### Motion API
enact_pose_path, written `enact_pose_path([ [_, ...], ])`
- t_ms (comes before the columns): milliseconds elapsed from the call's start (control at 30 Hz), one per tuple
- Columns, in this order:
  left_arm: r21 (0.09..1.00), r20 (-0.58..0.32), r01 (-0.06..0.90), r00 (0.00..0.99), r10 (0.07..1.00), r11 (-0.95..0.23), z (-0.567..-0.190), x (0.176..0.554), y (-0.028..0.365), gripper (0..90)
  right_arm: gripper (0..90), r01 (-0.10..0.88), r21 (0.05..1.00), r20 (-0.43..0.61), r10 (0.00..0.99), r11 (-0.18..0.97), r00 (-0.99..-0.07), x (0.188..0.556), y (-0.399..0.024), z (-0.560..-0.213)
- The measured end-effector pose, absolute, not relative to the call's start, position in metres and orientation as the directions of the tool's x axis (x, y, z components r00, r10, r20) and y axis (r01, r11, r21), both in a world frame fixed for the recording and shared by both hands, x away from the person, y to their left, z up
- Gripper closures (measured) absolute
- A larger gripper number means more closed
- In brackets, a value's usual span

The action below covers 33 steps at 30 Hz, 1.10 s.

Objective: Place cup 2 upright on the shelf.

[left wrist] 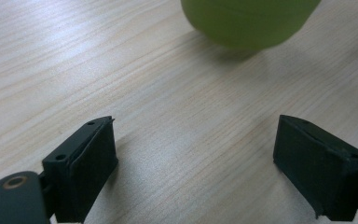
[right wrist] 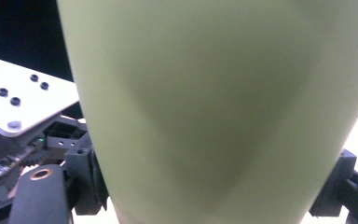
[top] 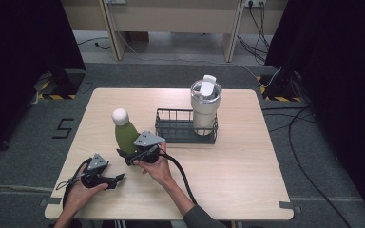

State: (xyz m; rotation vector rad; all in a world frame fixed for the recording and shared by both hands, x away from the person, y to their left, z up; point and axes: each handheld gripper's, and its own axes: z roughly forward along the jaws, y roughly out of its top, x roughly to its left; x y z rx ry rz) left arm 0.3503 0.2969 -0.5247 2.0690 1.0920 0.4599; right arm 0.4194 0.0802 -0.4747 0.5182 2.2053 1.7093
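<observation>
Right gripper [top: 132,156]: jaws clamped on the lower body of the green bottle [top: 125,135], one jaw on each flank, as seen in the right gripper view, where the green bottle wall [right wrist: 214,112] sits pressed between the two black jaws. Bottle position: left-centre of the bench [top: 228,185], leaning slightly, white round cap [top: 120,116] uppermost. Whether the base rests on the bench or hangs just above it: cannot tell. Right hand [top: 158,168] wrapped around the gripper body, cable [top: 180,178] trailing back toward the near edge.

Left gripper [top: 105,180]: jaws spread wide, grasping nothing, held low over bare wood near the front-left part of the bench, close to the bottle but apart from it. In the left gripper view, rounded green bottle base [left wrist: 249,21] ahead of the jaws, wood grain between them.

Black wire basket [top: 171,128]: just right of the bottle, mid-bench. White tumbler [top: 205,107] with clear lid standing upright in its right end.
</observation>
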Motion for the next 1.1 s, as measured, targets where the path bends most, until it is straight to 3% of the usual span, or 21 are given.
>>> enact_pose_path([
  [1100, 0.749, -0.025, 0.553, 0.574, 0.819, -0.365, -0.525, 0.350, 0.297, 12.3, 20.7, 0.111, 0.979, -0.003, 0.553, 0.173, -0.833, 0.430, 0.033, -0.437],
])
